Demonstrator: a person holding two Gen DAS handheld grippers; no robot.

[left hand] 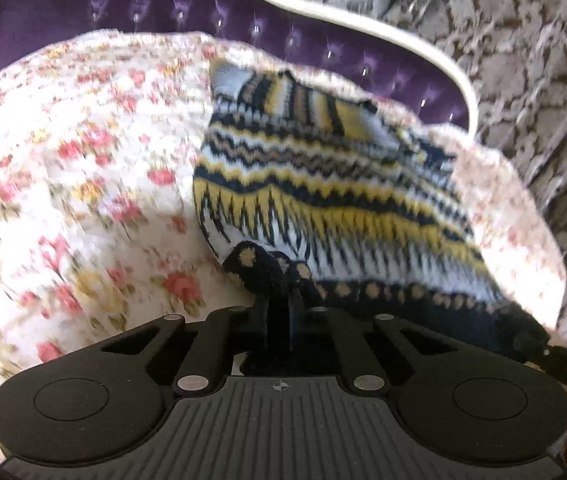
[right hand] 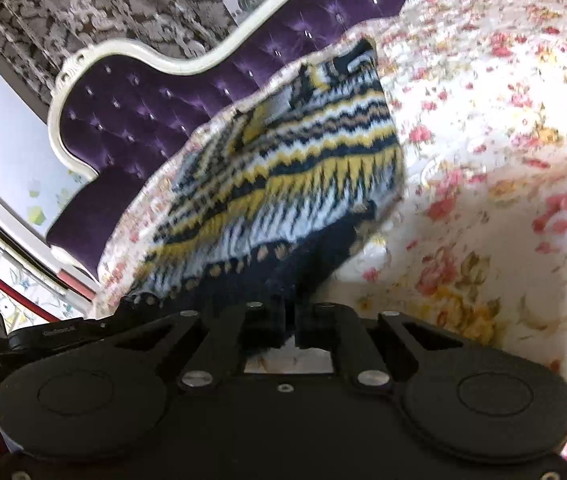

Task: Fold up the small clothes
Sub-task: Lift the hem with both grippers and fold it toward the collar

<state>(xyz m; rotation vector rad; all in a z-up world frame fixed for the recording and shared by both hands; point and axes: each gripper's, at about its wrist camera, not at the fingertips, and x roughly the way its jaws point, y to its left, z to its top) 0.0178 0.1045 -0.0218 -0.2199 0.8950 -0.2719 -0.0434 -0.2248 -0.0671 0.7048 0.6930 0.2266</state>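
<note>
Pinching knit sweater (left hand: 323, 184) hem — both hand-held grippers, floral bedspread (left hand: 83, 160)

You have one knit garment (left hand: 323, 184) in front of you, lying on one floral bedspread (left hand: 83, 184). Behind it stands one purple tufted headboard (left hand: 155, 8). You hold two tools, one left (left hand: 283, 300) and one right (right hand: 290, 312).
</note>
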